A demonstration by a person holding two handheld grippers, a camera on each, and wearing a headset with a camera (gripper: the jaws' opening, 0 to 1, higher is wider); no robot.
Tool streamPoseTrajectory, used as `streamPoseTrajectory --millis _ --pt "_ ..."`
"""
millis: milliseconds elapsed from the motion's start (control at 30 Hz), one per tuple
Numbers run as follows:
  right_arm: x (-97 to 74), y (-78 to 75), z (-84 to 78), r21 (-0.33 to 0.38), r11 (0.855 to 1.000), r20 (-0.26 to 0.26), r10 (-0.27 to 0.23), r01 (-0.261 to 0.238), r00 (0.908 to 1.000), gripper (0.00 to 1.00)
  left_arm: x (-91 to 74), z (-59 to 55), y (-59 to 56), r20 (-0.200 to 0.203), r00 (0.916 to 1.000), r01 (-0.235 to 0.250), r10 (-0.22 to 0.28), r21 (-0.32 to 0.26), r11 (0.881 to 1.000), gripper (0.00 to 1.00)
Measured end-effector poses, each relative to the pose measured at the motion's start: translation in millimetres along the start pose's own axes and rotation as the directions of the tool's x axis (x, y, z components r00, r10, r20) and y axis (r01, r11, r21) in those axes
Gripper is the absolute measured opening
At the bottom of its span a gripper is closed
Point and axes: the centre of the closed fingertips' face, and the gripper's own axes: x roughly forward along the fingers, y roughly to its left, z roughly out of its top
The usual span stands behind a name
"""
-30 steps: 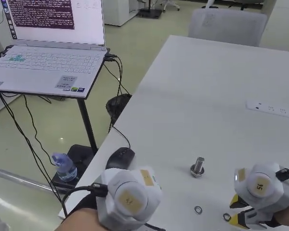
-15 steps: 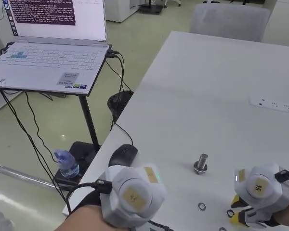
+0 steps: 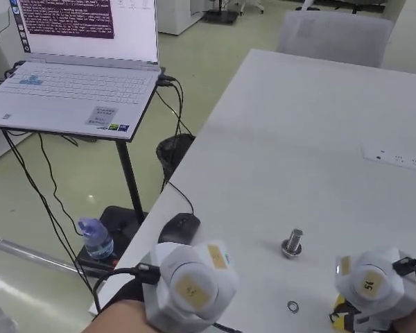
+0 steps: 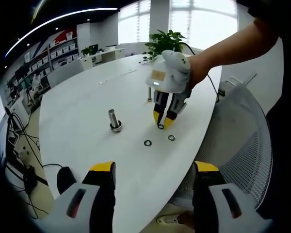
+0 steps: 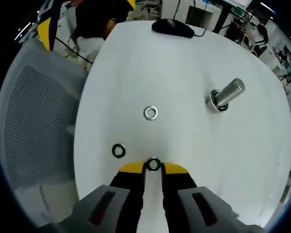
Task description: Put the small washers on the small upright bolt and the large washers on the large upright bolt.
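The left gripper [image 4: 154,170] is nearest the person, short of the large bolt [image 4: 114,120] and well apart from it; its jaws stand wide apart with nothing between them. The right gripper [image 5: 153,167] is on the person's side of the large bolt, down at the white table [image 3: 298,125]; its yellow tips are drawn close and pinch the held washer [image 5: 153,164] between them; whether that washer is off the tabletop I cannot tell. In the right gripper view the dark washer [image 5: 119,150] lies flat just beside those tips, on the side away from the large bolt; the silver washer [image 5: 151,113] lies flat a little beyond, between the tips and the large bolt's level, apart from both. The large bolt stands upright on the table, with a dark ring at its foot; whether that is a washer or the bolt's head I cannot tell. In the left gripper view the small bolt [image 4: 149,94] stands upright beyond the right gripper, off to one side of the large bolt. In the head view a black mouse [image 3: 179,227] sits at the table's edge, left of the large bolt; a white power strip [image 3: 395,158] lies well beyond the large bolt; an open laptop [image 3: 69,76] stands off the table, far to the left of it.
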Motion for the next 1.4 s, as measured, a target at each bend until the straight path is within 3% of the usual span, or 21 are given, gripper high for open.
streamPoseTrajectory --millis 133,667,967,1400 --pt "-0.3 -0.5 -0.9 -0.007 1.0 -0.026 0.001 -0.002 0.9997 0.14 0.2 -1.2 -0.5 -0.001 1.0 0.002 -0.002 0.001 1.0 0.62" --pt "-1.7 -1.2 -5.5 0.053 0.999 -0.016 0.008 -0.007 0.9998 0.12 0.6 3.3 -2.1 0.007 1.0 -0.002 0.002 0.003 1.0 0.61" --pt "-27.2 -11.5 -21.4 0.11 0.994 -0.019 0.001 0.001 0.9998 0.12 2.7 4.6 -2.6 0.006 1.0 -0.006 0.006 0.005 1.0 0.6" --pt "-65.2 -28.1 -64.2 0.217 0.975 -0.036 -0.032 0.039 0.9988 0.12 5.6 5.9 0.8 0.004 0.9999 -0.013 0.013 0.008 1.0 0.65"
